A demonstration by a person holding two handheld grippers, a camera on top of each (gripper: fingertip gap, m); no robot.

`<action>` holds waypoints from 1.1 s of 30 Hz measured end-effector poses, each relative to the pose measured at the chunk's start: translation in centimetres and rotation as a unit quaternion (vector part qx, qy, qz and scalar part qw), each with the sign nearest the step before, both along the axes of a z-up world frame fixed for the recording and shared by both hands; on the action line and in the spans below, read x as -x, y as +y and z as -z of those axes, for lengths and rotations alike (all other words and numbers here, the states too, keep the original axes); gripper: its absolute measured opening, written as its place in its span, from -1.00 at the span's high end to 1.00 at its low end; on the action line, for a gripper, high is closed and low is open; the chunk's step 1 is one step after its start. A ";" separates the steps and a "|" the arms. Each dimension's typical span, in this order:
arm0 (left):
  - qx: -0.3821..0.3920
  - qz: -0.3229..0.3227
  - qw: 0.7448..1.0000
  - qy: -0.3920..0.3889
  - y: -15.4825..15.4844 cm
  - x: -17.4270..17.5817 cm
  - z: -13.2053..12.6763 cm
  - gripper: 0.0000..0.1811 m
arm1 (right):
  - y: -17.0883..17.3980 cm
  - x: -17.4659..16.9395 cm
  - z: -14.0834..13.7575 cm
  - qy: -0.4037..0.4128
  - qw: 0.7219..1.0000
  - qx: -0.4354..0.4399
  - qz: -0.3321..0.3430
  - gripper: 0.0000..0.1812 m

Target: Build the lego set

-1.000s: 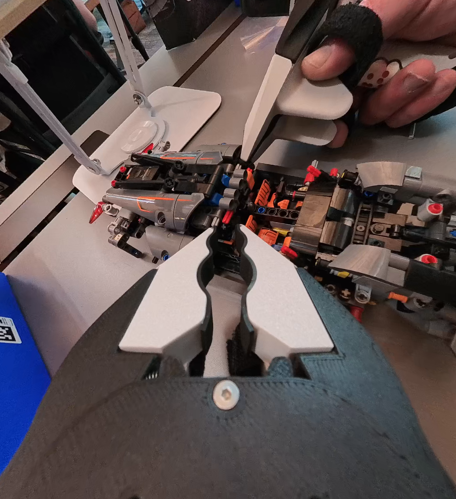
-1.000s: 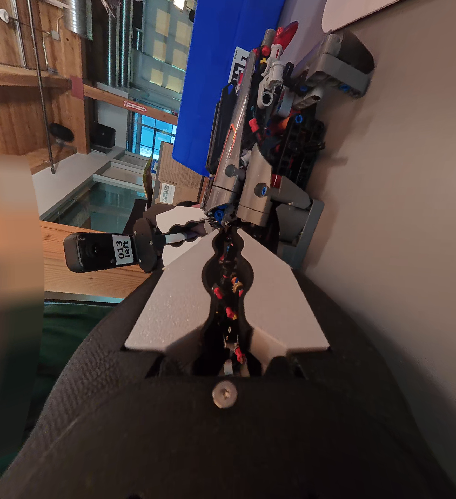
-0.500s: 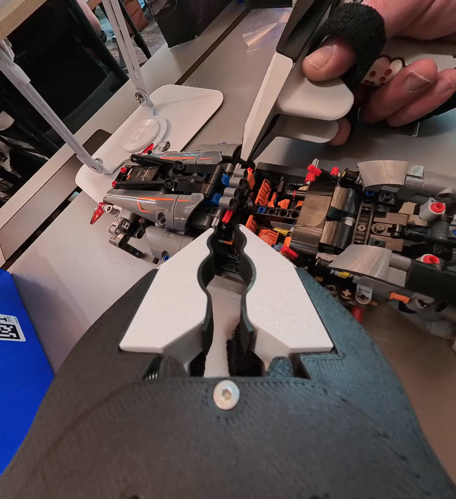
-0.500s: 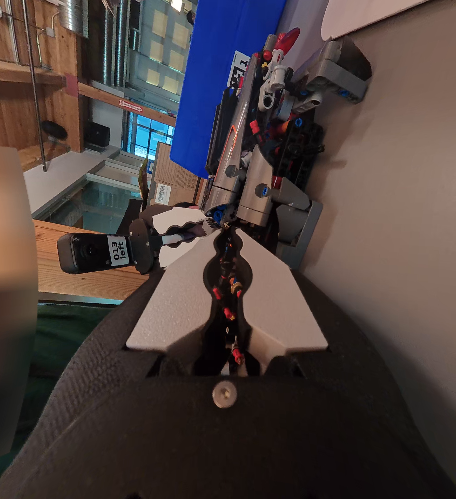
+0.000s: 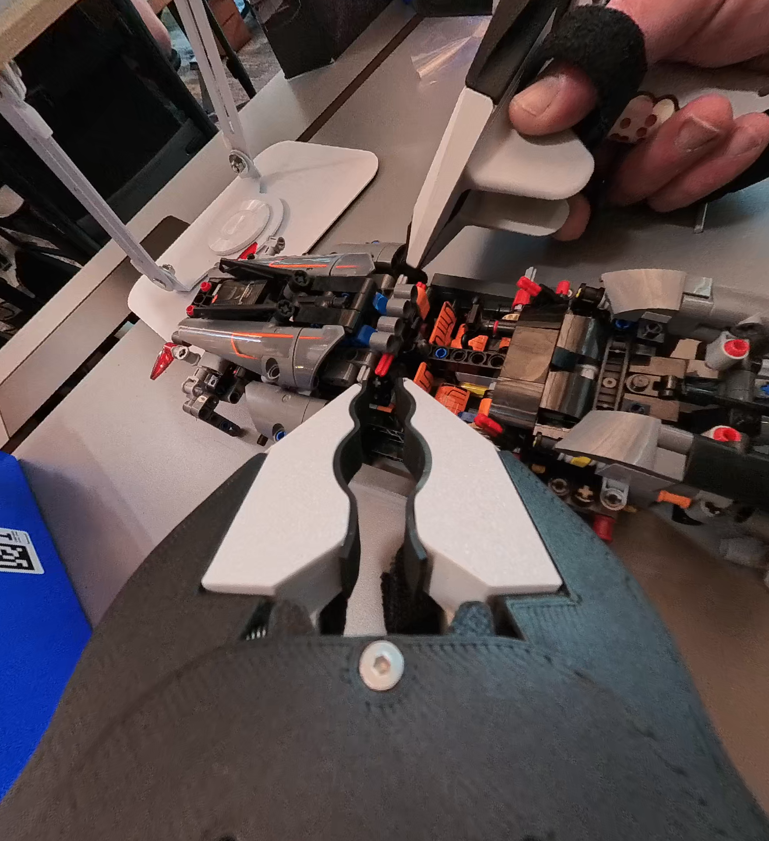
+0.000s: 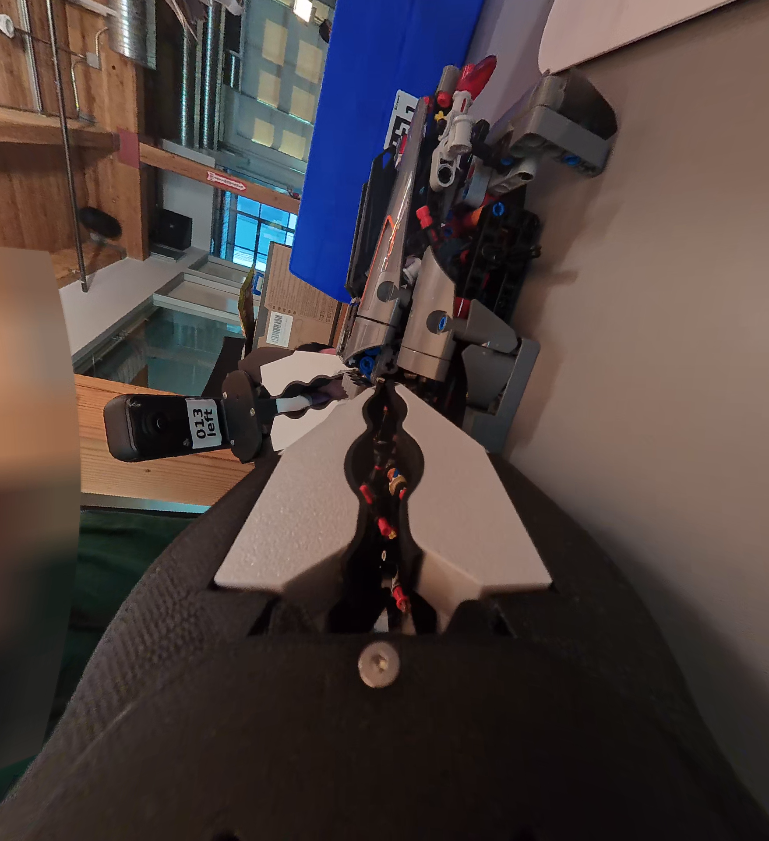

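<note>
A grey, black and orange lego car [image 5: 533,346] lies on the grey table [image 5: 114,459]. My left gripper [image 5: 381,387] is at the car's near side, its jaws closed on a black part at the car's middle. My right gripper [image 5: 412,265] comes down from the far side, held by a hand [image 5: 692,118], with its tips pinched on the car's upper edge. In the right wrist view the car [image 6: 423,291] stands ahead of my right gripper [image 6: 385,387], and the left gripper [image 6: 348,377] meets it from the left. What exactly the right tips hold is hidden.
A white lamp base [image 5: 291,195] with a thin arm stands behind the car's nose. A blue box [image 5: 5,637] with a square code tag sits at the near left, and also shows in the right wrist view [image 6: 373,113]. The table edge runs along the far left. The gap from one gripper's tips to the other's is roughly 6 cm.
Almost nothing. Both grippers stay on the car at the same spots; the left wrist view has shifted slightly, so the blue box sits a little lower in the frame.
</note>
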State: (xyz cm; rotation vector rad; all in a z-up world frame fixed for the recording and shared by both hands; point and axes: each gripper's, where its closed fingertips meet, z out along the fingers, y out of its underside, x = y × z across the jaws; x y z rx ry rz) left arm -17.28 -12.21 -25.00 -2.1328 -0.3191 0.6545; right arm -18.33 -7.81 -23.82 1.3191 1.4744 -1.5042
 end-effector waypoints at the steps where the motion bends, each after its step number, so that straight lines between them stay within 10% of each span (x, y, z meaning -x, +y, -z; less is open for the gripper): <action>1: 0.000 0.000 1.000 0.000 0.0 0.0 0.0 0.90 | 0.0 0.0 0.0 0.000 1.000 -0.001 -0.001 1.00; 21: -0.014 0.024 1.000 0.005 -0.9 -0.7 -1.2 0.70 | 0.9 -1.9 -1.4 -0.004 0.998 0.054 -0.022 1.00; 33: -0.046 0.094 0.990 0.095 2.1 -6.5 -7.2 0.63 | -2.4 -7.1 -8.6 0.048 0.991 0.094 -0.087 1.00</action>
